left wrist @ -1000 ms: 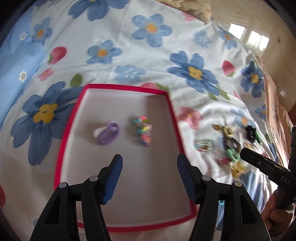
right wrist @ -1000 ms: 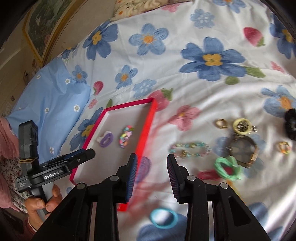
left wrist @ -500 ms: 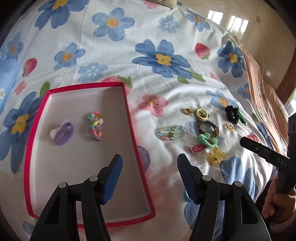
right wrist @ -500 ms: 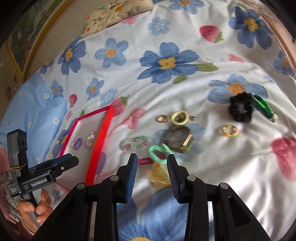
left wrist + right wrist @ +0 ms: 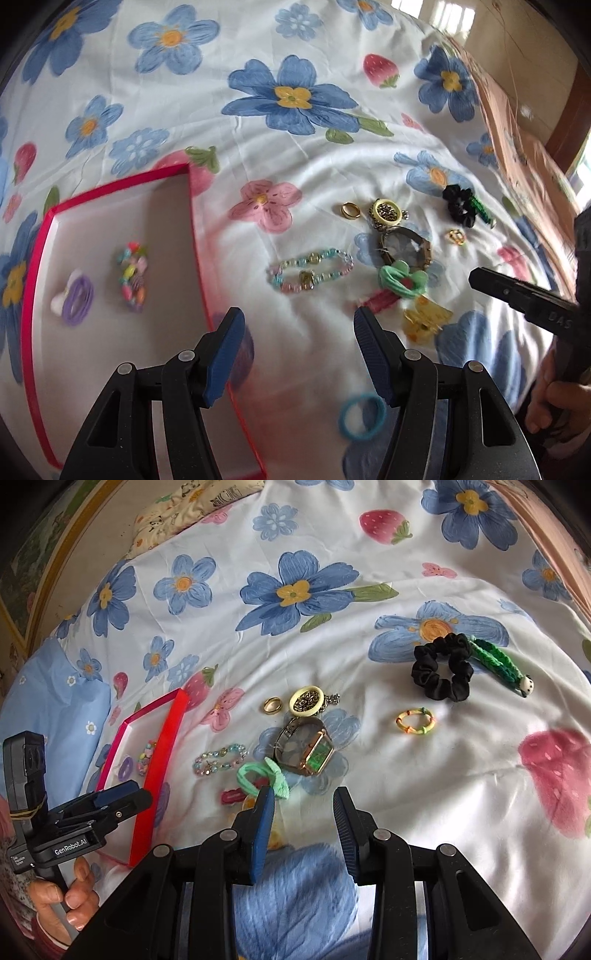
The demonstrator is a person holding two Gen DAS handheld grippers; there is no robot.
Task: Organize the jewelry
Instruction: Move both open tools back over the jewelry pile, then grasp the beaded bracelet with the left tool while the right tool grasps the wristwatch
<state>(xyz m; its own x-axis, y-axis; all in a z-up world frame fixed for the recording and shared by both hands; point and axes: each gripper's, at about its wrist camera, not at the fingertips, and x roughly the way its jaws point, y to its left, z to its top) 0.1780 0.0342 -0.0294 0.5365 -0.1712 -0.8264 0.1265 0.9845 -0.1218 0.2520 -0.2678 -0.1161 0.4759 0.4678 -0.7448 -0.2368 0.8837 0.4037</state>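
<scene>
A red-rimmed white tray (image 5: 122, 183) lies at the left and holds a purple hair tie (image 5: 77, 301) and a colourful bead bracelet (image 5: 132, 275). Loose pieces lie on the flowered sheet to its right: a pastel bead bracelet (image 5: 310, 271), a gold ring (image 5: 272, 704), a watch (image 5: 306, 751), a green hair tie (image 5: 262, 777), a black scrunchie (image 5: 441, 672) and a blue hair tie (image 5: 362, 411). My left gripper (image 5: 298, 318) hangs open and empty above the sheet beside the tray's right rim. My right gripper (image 5: 303, 794) is open, empty, just in front of the green hair tie.
A red clip (image 5: 376, 301) and a yellow claw clip (image 5: 424, 321) lie by the green tie. A small yellow hair tie (image 5: 415, 722) and a green braided band (image 5: 498, 664) sit further right. A blue pillow (image 5: 51, 701) lies left of the tray.
Both grippers have swung right, off the tray and towards the loose jewellery. The tray has slid to the left of both views. Neither jaw gap has changed.
</scene>
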